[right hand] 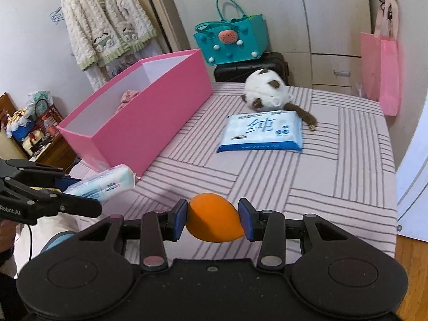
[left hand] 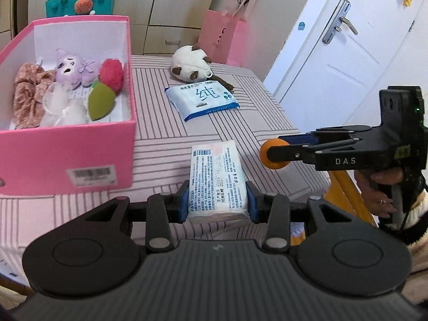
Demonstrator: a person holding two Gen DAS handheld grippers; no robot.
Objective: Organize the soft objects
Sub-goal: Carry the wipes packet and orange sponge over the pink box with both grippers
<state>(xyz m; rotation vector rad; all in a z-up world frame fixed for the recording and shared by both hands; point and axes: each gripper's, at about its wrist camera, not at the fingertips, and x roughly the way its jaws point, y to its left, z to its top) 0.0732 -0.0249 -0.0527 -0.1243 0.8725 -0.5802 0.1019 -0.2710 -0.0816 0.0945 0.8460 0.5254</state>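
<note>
The left gripper [left hand: 217,201] is clamped on a tissue pack [left hand: 217,179] beside the pink box [left hand: 67,157]; the right gripper [right hand: 213,220] squeezes an orange sponge [right hand: 212,220] over the bed [right hand: 334,165].

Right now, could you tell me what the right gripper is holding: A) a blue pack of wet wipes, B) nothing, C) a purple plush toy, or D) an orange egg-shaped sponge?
D: in the right wrist view, the right gripper has its blue pads pressed against both sides of the orange sponge.

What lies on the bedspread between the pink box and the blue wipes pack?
Nothing: between the pink box and the wipes pack only bare striped bedspread shows, clearest in the right wrist view.
</note>
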